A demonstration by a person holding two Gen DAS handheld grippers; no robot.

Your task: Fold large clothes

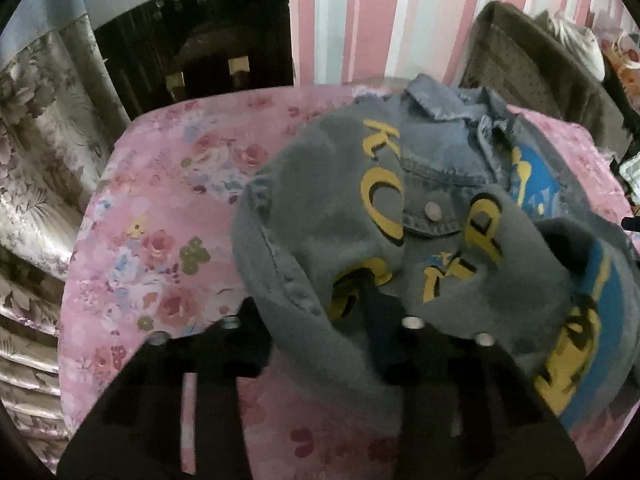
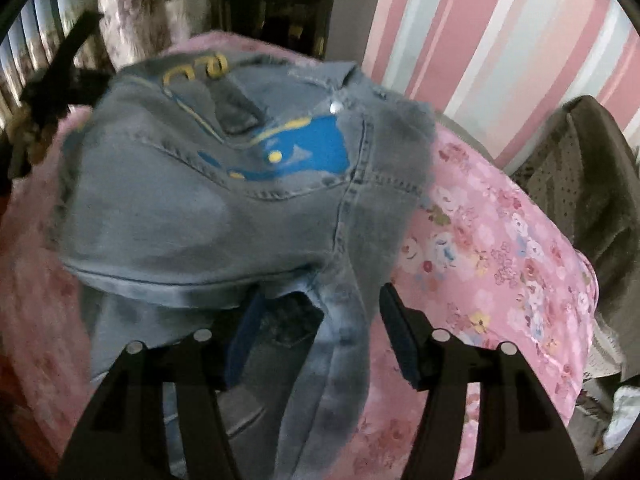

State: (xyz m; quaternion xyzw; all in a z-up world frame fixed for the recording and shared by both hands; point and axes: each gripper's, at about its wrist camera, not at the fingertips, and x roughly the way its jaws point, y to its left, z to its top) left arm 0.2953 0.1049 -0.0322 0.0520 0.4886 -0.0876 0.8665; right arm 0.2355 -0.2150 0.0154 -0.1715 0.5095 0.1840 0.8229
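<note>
My left matte black plastic two-finger gripper (image 1: 324, 344), angular fingers with open slots, round silver screw heads on each, my right matte black plastic gripper (image 2: 316, 332) alike, dark blue-edged pad (image 2: 400, 340) lining one finger, four silver screws.

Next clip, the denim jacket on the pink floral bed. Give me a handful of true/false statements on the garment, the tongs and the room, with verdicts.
1. The denim jacket carries yellow letters and a blue print. True.
2. The jacket lies flat and neatly folded. False: it is bunched up in a rumpled heap.
3. The right tongs stand open with denim between the fingers. True.
4. The bedsheet is plain white. False: it is pink with a floral pattern.
5. The wall behind the bed has pink and pale stripes. True.
6. The left tongs are far from the jacket. False: grey fabric drapes between the fingers.
</note>
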